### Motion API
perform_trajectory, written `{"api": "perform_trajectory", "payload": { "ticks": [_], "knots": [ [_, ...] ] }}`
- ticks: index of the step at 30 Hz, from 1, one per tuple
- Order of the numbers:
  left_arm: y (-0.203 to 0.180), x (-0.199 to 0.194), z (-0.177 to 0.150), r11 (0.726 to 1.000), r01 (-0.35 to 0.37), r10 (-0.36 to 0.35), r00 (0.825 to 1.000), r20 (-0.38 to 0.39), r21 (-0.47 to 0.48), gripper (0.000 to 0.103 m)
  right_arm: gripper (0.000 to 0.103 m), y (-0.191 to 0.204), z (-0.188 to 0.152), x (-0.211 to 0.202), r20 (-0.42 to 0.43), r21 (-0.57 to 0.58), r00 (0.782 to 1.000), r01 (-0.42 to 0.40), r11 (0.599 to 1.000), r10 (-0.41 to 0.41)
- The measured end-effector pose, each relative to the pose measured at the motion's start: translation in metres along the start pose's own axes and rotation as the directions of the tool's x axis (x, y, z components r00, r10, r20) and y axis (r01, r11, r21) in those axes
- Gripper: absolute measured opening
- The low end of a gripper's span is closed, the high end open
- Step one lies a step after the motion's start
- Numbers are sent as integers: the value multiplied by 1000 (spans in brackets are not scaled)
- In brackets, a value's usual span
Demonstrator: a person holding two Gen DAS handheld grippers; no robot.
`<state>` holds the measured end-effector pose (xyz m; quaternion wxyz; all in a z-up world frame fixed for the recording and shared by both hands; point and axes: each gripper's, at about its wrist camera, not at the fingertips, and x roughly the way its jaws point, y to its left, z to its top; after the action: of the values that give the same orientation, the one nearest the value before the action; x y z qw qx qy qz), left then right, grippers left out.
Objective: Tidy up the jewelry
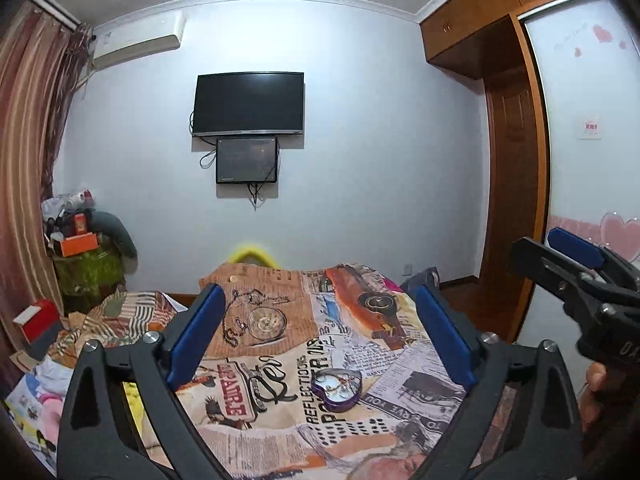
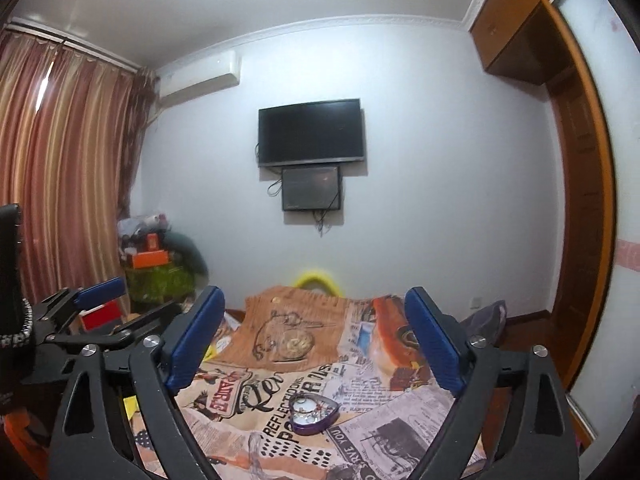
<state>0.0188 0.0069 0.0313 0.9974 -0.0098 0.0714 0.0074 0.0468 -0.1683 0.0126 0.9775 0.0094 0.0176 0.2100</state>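
A purple heart-shaped tin point(image 1: 337, 391) lies open on a newspaper-print cloth point(image 1: 280, 400), with small pieces of jewelry inside on its pale lining. It also shows in the right wrist view point(image 2: 313, 413). My left gripper point(image 1: 320, 332) is open and empty, held above the cloth with the tin between and below its blue pads. My right gripper point(image 2: 316, 336) is open and empty too, hovering behind the tin. The right gripper also shows at the right edge of the left wrist view point(image 1: 576, 264).
The cloth covers a small table; its prints of a pocket watch point(image 1: 267, 322) and a car are only pictures. A yellow object point(image 1: 252, 254) sits behind the table. Clutter and boxes point(image 1: 76, 244) stand at the left by the curtain. A wooden wardrobe point(image 1: 516, 184) is at the right.
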Motion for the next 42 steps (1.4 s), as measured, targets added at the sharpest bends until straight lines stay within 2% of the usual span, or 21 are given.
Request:
{"api": "perform_trajectory", "payload": {
  "ticks": [2,12,42],
  "knots": [
    [-1,-6,-2,1000,3,-3,1000,2,-7,97,96,1,-2,1,-4,1,1000,16,1000,-16],
    [-5,-20,-5,1000,-6,6,1000,7,-22,97,97,2,-6,-14,-15,-10,1000,23,1000,-23],
    [-1,-10,-12,999,-2,1,1000,-26,-48,98,97,-1,-11,-18,-61,-3,998,32,999,-32]
  ]
}}
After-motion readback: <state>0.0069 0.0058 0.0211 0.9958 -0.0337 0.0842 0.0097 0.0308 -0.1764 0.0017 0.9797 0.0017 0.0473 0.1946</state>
